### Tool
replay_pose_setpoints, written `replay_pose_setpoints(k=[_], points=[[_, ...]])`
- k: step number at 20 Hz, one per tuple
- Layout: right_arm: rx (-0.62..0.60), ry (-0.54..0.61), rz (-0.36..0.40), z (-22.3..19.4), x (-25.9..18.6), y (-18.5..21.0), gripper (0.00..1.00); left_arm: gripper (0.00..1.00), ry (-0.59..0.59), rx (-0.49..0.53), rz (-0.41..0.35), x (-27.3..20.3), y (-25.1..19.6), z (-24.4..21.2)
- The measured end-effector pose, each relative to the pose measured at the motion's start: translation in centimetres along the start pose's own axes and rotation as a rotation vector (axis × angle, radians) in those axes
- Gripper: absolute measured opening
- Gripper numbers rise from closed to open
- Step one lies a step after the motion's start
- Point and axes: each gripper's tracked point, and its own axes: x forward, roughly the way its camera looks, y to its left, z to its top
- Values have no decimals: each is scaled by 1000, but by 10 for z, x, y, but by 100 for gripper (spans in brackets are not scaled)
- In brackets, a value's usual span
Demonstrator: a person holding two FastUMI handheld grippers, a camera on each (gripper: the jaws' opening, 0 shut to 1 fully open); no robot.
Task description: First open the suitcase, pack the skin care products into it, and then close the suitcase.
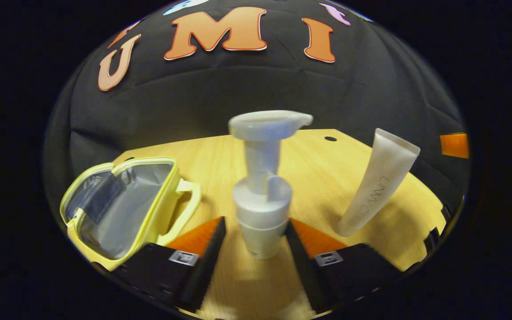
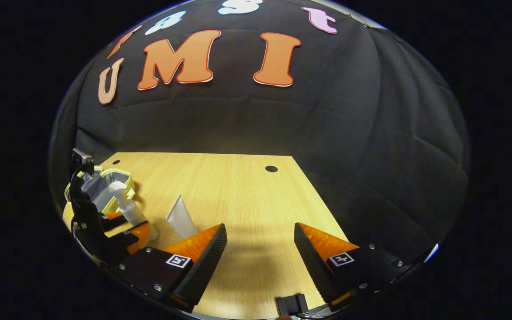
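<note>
A white pump bottle [image 1: 261, 195] sits upright between my left gripper's [image 1: 256, 220] fingers, which are shut on its lower body; it seems raised a little off the wooden table [image 1: 327, 178]. To its left lies the small yellow suitcase [image 1: 122, 204], open, with its grey lining showing. A white tube [image 1: 378, 182] stands leaning at the right. In the right gripper view, the left gripper [image 2: 125, 224] holds the pump bottle [image 2: 127, 209] beside the suitcase [image 2: 105, 184], with the tube [image 2: 180, 218] close by. My right gripper [image 2: 260, 226] hangs open over bare table.
The table [image 2: 238, 195] has a small dark hole [image 2: 271, 169] near its far edge. Black cloth wall rises behind the table and along its right side. A small black part [image 2: 291, 304] shows at the bottom of the right gripper view.
</note>
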Motion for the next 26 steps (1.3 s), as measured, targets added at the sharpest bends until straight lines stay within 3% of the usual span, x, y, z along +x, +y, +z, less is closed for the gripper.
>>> replay_pose_setpoints(k=[1, 5, 16, 21, 26], points=[[-1, 2, 4, 0, 0, 2, 97, 60, -1, 1, -13, -3, -1, 2], [13, 8, 33, 0, -5, 13, 97, 60, 49, -55, -37, -16, -2, 0], [62, 15, 165, 22, -21, 95, 97, 60, 46, -56, 50, -94, 78, 38], [31, 36, 166, 13, -1, 114, 97, 60, 19, -74, 90, -117, 122, 58], [-22, 151, 209, -22, 36, 141, 97, 59, 0, -93, 138, -128, 153, 75]])
